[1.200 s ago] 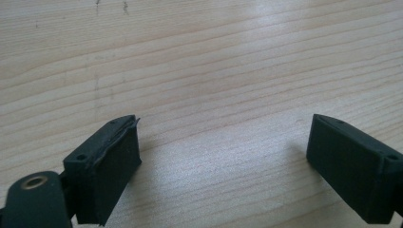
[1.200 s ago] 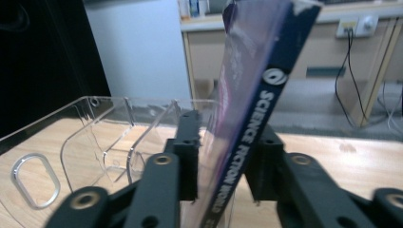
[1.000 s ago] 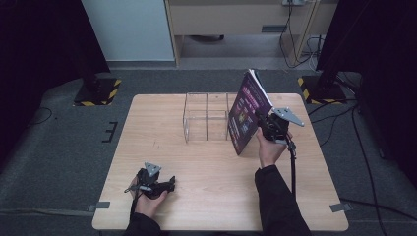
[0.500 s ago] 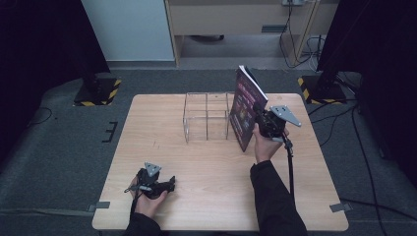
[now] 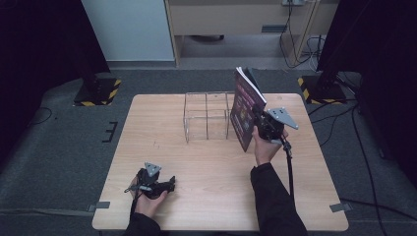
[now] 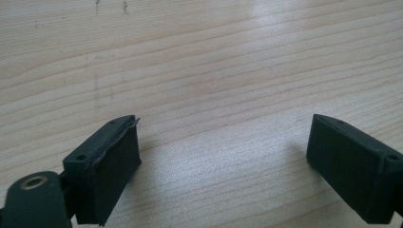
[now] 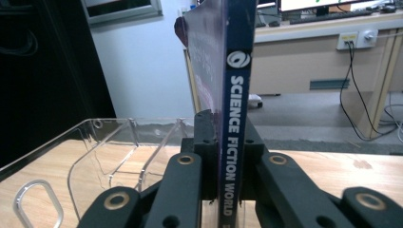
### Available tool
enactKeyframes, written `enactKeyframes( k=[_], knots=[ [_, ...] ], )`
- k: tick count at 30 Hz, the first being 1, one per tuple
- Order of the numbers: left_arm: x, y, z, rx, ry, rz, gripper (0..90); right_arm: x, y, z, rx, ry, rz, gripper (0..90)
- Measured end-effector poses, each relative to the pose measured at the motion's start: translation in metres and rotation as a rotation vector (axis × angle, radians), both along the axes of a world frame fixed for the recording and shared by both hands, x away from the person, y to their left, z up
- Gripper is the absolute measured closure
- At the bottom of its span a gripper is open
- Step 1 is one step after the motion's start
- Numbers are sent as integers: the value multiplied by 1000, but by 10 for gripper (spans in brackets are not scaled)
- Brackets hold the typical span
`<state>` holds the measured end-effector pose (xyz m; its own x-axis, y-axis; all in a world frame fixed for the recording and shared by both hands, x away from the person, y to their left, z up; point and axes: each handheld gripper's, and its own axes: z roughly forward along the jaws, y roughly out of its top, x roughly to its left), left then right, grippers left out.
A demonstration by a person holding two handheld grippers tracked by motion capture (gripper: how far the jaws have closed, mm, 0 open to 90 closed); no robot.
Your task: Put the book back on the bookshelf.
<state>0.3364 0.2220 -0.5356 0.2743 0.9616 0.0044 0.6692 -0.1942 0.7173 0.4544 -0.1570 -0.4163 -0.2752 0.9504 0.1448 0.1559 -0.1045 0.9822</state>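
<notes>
1 pale wooden table (image 5: 196, 162) on grey carpet (image 5: 64, 147), black curtains (image 5: 44, 44) alongside.

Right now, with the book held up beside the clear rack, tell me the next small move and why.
Probably shift the book a little left, over the clear rack, and then lower it into a slot. The right gripper is shut on its spine, holding it upright just at the rack's right end, above the table. The left gripper rests open on the table, so it plays no part.

High view: overhead, facing forward-down on whole table (image 5: 211, 196). Left gripper view: close above bare tabletop. Right gripper view: level, facing clear rack (image 7: 114, 147), shared with high view.
</notes>
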Motion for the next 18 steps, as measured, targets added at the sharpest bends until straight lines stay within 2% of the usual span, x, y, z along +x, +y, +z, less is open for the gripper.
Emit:
enactKeyframes(
  k=[3, 9, 11, 18],
  knots=[
    [0, 0, 0, 0, 0, 0, 96, -1, -3, 1, -4, 14, 2, 773],
    [0, 0, 0, -1, 1, 1, 96, -4, -4, 4, -21, 3, 15, 724],
    [0, 0, 0, 0, 0, 0, 96, -4, -5, 4, -22, 6, 20, 677],
    [0, 0, 0, 0, 0, 0, 96, -8, -9, 9, -31, 5, 33, 359]
  ],
)
